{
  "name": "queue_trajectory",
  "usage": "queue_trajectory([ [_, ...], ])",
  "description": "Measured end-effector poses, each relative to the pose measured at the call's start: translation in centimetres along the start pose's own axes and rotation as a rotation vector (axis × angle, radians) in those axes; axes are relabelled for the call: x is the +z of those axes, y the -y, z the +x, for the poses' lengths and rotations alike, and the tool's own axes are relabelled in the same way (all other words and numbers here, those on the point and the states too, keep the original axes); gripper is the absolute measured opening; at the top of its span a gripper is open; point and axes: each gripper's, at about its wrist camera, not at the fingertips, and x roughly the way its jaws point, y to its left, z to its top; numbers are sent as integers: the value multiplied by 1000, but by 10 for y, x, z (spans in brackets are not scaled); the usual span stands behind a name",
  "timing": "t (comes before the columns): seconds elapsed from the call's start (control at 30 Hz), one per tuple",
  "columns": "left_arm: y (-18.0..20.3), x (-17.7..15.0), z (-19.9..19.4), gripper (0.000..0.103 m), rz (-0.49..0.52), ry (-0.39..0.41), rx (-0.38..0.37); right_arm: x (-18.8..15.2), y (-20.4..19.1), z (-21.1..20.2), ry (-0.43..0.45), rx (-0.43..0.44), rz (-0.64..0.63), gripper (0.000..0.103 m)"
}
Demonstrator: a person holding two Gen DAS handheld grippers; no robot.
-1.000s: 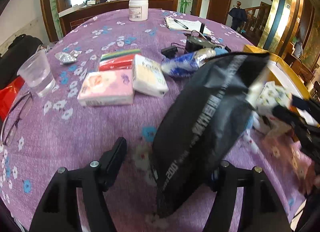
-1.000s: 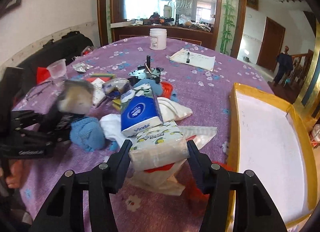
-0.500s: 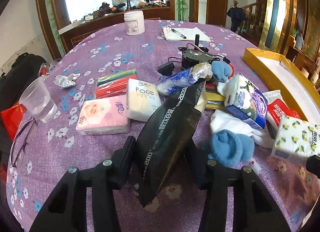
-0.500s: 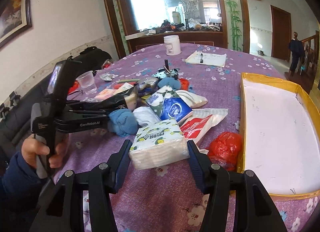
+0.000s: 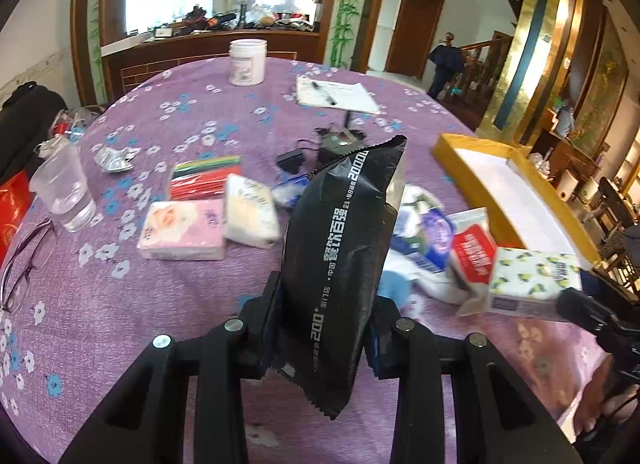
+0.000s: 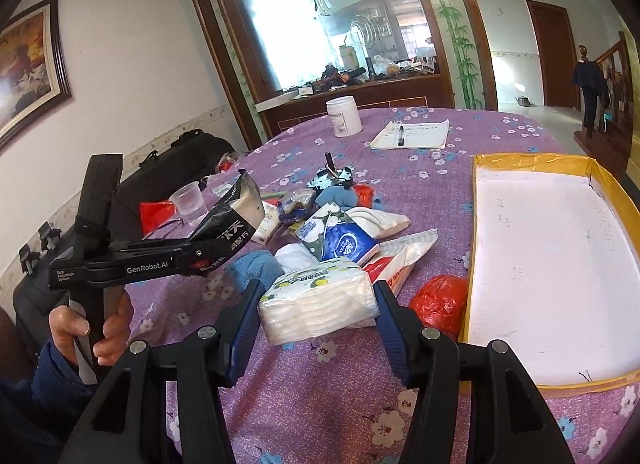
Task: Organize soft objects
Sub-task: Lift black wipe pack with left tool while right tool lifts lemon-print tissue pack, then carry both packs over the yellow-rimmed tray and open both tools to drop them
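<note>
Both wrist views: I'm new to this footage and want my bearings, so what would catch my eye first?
First, each gripper holds something: the left gripper clamps a black foil pouch upright, and the right gripper grips a lemon-print tissue pack above the purple floral tablecloth. Beyond them lies a heap of soft packets mid-table, with a yellow-rimmed white tray on the right.

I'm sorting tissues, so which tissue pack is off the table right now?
The lemon-print white tissue pack, clamped in the right gripper; the pink pack and white pack lie flat on the tablecloth.
</note>
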Motion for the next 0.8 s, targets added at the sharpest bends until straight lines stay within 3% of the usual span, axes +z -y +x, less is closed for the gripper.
queue_trajectory([
  [0.33, 39, 19, -3, 34, 43, -22, -103, 22, 27, -39, 111, -32, 58, 60],
  [0.57, 90, 53, 8, 34, 103, -51, -179, 50, 75, -64, 175, -168, 131, 59],
  [0.8, 152, 90, 59, 34, 138, -149, -245, 85, 148, -44, 135, -289, 249, 59],
])
